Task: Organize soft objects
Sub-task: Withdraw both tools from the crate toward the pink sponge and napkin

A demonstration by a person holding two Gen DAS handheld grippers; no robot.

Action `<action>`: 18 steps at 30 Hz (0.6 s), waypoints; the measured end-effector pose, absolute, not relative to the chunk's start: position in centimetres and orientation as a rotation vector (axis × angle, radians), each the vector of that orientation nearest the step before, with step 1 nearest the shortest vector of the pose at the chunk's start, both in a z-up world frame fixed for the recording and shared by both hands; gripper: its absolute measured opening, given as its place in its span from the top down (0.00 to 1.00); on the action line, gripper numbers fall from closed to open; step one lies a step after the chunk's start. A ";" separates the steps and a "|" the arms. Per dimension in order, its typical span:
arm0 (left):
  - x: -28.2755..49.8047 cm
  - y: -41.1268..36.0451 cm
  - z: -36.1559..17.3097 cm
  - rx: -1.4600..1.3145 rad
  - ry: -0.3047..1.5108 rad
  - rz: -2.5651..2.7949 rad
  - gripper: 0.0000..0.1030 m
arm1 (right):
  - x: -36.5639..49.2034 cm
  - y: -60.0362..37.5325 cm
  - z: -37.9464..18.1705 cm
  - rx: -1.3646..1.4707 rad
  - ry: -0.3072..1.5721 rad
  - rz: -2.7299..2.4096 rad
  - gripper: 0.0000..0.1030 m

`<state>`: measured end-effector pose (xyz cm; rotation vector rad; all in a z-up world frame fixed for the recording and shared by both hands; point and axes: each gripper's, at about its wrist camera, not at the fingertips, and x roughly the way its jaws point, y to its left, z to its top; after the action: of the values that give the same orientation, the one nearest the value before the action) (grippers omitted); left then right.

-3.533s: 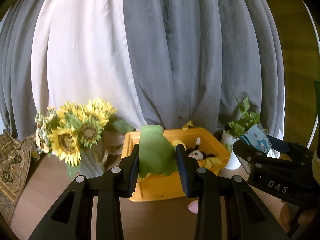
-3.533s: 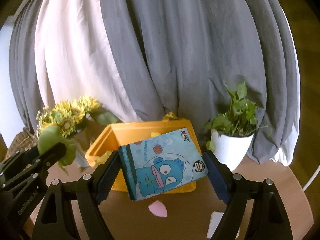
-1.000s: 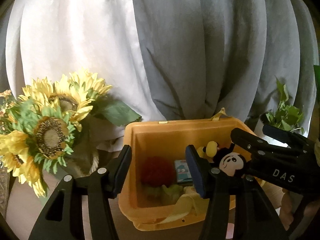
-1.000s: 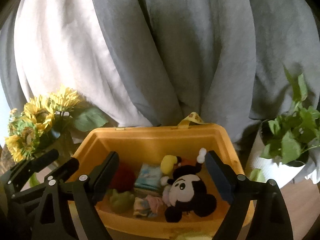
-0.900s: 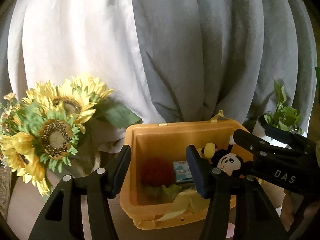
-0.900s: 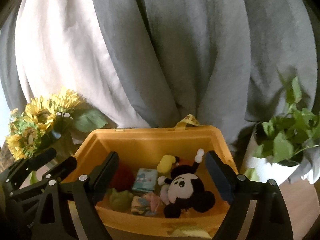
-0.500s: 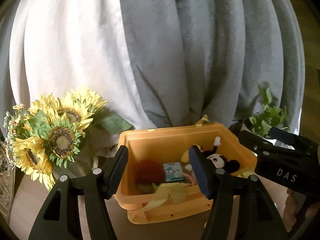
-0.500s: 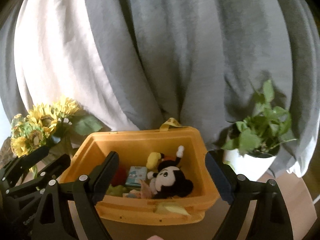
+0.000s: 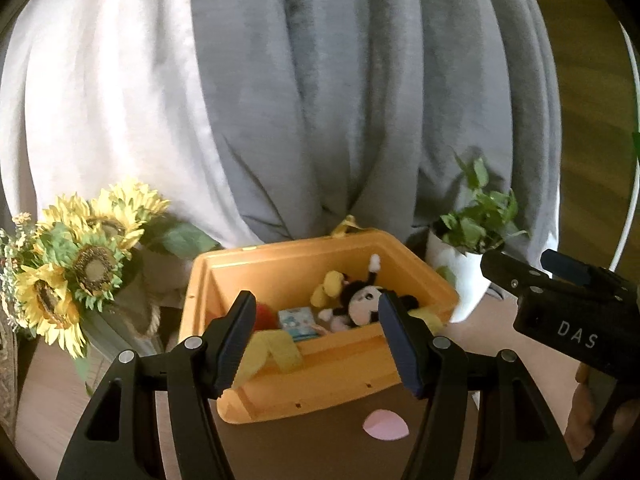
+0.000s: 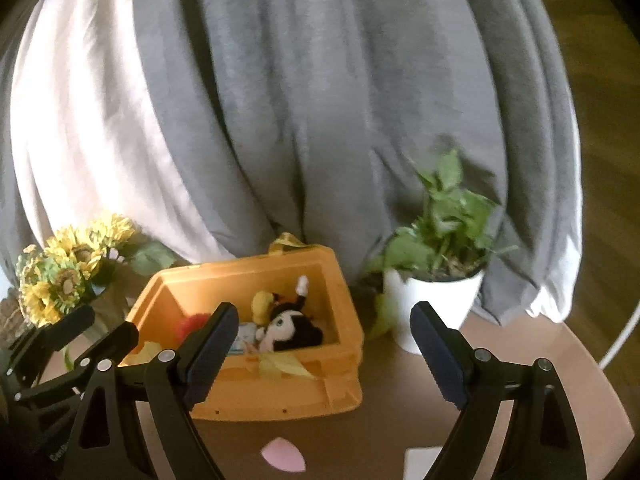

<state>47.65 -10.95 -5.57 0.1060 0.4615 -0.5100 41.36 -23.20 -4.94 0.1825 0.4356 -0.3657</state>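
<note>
An orange plastic bin stands on the brown table. Inside lie a black-and-white mouse plush, a blue tissue pack, a red soft item and yellow-green pieces. My left gripper is open and empty, just in front of the bin. My right gripper is open and empty, in front of the bin's right side. The right gripper also shows at the right of the left wrist view.
A sunflower bunch stands left of the bin. A potted green plant in a white pot stands to the right. Grey and white curtains hang behind. A pink paper petal lies on the table in front.
Both grippers have let go of their items into the bin and pulled back and up from it. The bin looks smaller and farther now.
</note>
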 end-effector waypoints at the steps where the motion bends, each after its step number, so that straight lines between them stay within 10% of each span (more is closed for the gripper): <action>1: 47.4 -11.1 -5.7 0.109 0.463 -0.516 0.39 | 40.9 -23.3 -5.0 0.187 0.436 -0.373 0.14; 18: 43.8 -13.4 -8.9 0.206 0.499 -0.615 0.35 | 35.1 -25.1 -7.9 0.259 0.468 -0.517 0.14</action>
<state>43.84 -13.36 -8.93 0.2065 0.4988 -0.6148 35.15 -25.08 -7.89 0.2589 0.4680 -0.5171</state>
